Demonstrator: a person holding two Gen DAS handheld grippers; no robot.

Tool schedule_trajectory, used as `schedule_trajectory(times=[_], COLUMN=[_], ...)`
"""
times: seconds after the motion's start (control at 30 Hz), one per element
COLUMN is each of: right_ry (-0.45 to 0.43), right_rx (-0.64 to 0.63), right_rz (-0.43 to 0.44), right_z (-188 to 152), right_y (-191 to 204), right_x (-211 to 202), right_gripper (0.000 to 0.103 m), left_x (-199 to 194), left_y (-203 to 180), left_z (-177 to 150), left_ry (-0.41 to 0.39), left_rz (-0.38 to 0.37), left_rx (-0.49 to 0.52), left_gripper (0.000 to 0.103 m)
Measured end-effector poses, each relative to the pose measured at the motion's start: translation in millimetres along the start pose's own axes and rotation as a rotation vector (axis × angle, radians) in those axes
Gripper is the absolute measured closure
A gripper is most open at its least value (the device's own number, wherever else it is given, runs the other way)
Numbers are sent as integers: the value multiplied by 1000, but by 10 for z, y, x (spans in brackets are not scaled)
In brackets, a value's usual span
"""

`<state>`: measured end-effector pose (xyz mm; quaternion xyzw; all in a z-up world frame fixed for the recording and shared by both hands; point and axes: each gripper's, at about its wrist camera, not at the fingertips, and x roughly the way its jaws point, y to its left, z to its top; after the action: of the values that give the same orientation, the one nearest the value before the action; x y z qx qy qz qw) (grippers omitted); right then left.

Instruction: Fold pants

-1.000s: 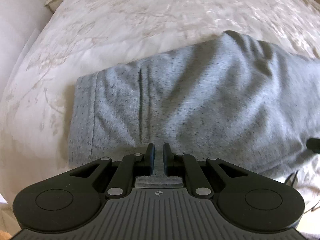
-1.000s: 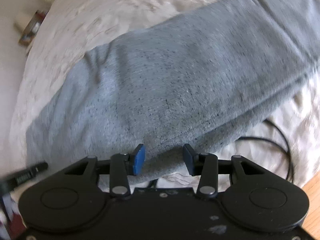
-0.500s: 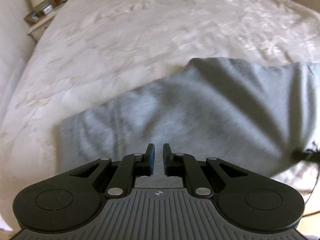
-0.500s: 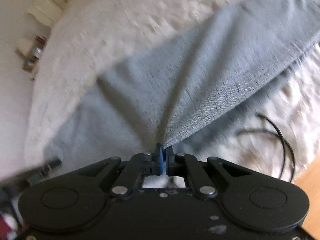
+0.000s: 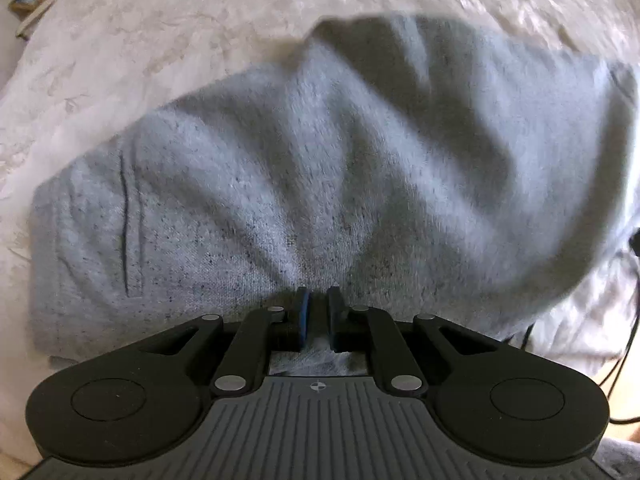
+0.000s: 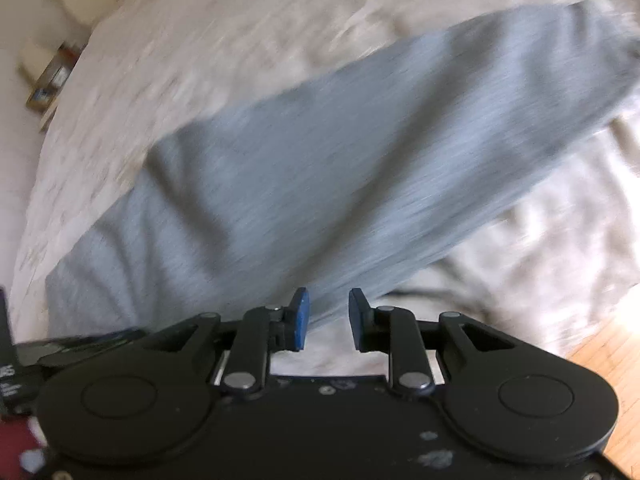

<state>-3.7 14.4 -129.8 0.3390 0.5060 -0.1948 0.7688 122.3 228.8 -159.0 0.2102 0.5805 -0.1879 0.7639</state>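
Since half a second ago, right gripper (image 6: 324, 318) has let go of the pants (image 6: 320, 168) and is opening, nothing gripped. Left gripper (image 5: 318, 318) stays pinched on near pants (image 5: 320, 184) edge.

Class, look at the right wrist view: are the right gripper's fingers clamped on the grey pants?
No: the right gripper is opening, its fingers apart from the pants.

The right wrist view is motion-blurred, so the weave of the grey pants (image 6: 320, 168) is lost. Right of the pants, a black cable (image 5: 624, 344) runs off the frame edge
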Motion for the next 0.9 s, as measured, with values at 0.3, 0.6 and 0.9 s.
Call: schedule_trajectory(times=[0.3,0.6,0.9], right_ry=[-157,-246,-152], right_rx=[167,69,-93], right_rz=[-177,-267,-214], right_z=[671,1722,2441], right_y=[-1576,-2782,-3362], right_x=[-460,-675,-192], right_gripper=[69,56,40], left_x=[-211,116,384], left_y=[-674,-1443,-1443], left_z=[412,682,819], left_ry=[-92,-37,69], left_rz=[4,49,131], left_rx=[-53,-159,-287], left_gripper=[92,92,93])
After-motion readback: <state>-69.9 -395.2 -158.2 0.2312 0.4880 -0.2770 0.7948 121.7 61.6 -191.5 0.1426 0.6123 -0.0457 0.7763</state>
